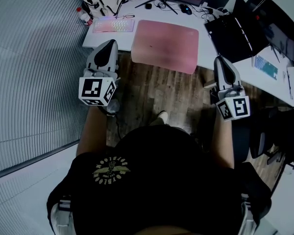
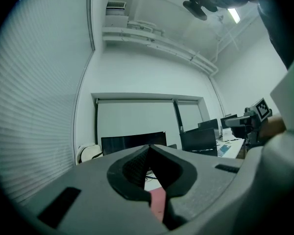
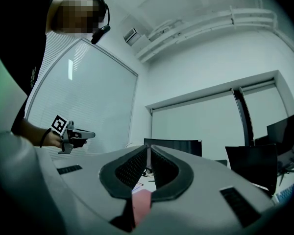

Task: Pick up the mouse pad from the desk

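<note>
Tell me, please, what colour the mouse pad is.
The mouse pad is pink, clearest in the head view.

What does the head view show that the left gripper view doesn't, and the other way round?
Head view only: the whole pink mouse pad overhanging the desk edge, the keyboard left of it, the wood floor. Left gripper view only: the left gripper, jaws together and empty, plus the ceiling. Both: a strip of the pad and the right gripper.

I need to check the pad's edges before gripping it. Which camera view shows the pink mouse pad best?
The head view: the whole mouse pad shows from above on the desk, all four edges visible. The left gripper view and the right gripper view each show only a pink sliver of it, low in the picture.
</note>
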A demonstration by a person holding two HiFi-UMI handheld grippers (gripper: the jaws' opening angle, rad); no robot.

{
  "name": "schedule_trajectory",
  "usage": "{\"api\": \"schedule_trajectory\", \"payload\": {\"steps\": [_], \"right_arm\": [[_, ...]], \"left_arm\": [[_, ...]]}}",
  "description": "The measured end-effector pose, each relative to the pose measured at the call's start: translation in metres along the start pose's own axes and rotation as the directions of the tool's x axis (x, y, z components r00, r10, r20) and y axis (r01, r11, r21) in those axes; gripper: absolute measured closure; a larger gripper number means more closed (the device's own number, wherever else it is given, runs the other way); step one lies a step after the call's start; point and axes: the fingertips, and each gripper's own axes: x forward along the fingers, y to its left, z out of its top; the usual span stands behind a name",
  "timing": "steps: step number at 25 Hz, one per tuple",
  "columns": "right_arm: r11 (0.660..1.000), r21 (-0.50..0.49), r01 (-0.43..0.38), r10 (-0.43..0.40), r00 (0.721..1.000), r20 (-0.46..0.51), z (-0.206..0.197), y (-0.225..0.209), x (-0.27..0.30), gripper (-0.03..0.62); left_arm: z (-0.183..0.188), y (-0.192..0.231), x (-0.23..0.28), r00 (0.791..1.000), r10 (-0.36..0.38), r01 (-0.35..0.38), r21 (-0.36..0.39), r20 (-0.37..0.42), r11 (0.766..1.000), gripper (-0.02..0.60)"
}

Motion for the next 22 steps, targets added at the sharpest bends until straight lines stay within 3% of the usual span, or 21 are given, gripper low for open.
{"api": "schedule_trajectory", "payload": {"steps": [10,16,22], "right_arm": [[1.000,-0.008,-0.024,0.024,0.998,0.056,0.008,-0.048,0.012,0.586],[1.000,-0.021,0.011,-0.010,0.999,0.036,0.004,-0.084,0.007,0.586],[0.997,0.006,0.082,-0.081,0.996,-0.020,-0.039,-0.110,-0.006,0.585]], "left_arm": [[0.017,-0.004,0.021,0.998,0.059,-0.059,0.035,0.017,0.998,0.574],[0.003,0.004,0.024,0.995,0.095,-0.094,0.030,-0.017,0.995,0.574],[-0.040,0.014,0.032,0.992,0.101,-0.100,0.013,-0.072,0.995,0.574]]}}
